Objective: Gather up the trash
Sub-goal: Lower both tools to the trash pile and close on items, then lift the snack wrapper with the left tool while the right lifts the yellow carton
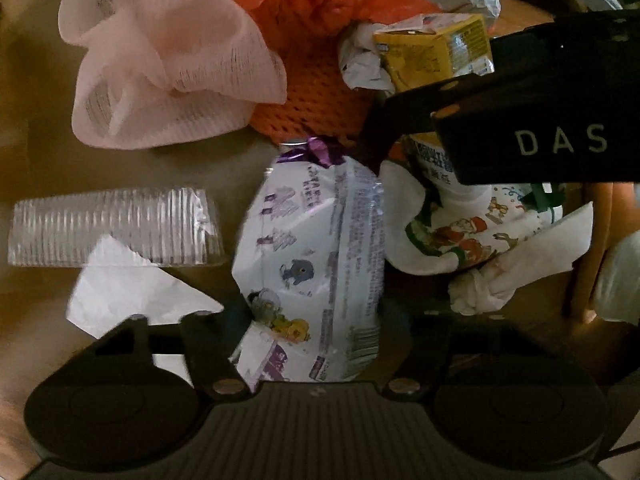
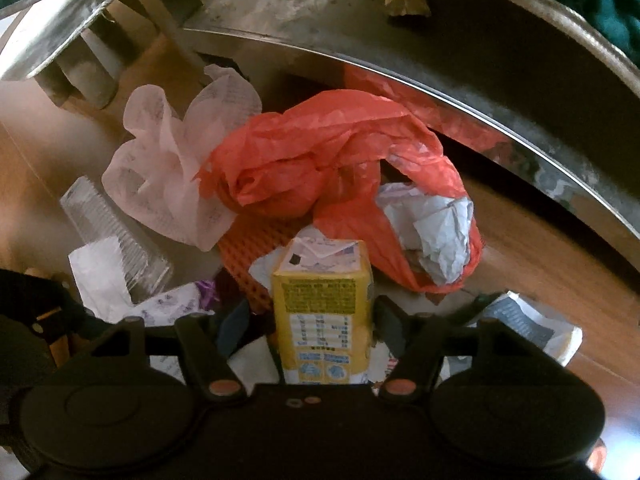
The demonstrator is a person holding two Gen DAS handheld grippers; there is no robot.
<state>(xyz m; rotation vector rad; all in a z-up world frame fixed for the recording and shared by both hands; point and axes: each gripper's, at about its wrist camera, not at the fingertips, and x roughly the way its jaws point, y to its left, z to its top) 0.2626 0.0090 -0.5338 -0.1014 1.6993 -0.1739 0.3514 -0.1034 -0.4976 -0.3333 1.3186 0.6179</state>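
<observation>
Your right gripper point(image 2: 324, 320) is clamped on the yellow juice carton point(image 2: 323, 312); its lower end is cut off behind the gripper body. Your left gripper point(image 1: 308, 344) holds the white-and-purple snack wrapper point(image 1: 312, 264) between its fingers, but the right finger is lost in shadow, so you cannot tell how firmly it bites.

In the left wrist view, the right gripper's black body hides part of the Christmas-print paper cup point(image 1: 472, 236) and the carton's near edge.

The pile lies on a brown floor point(image 2: 540, 248). A metal ledge point(image 2: 440, 92) curves across the far right; bare floor opens right of the pile and far left.

Counted: one pink foam net point(image 2: 172, 176), one orange plastic bag point(image 2: 320, 156) around one crumpled white paper point(image 2: 436, 232), one orange mesh sleeve point(image 1: 312, 108), one clear ribbed plastic cup point(image 1: 116, 226), one white paper scrap point(image 1: 124, 284).
</observation>
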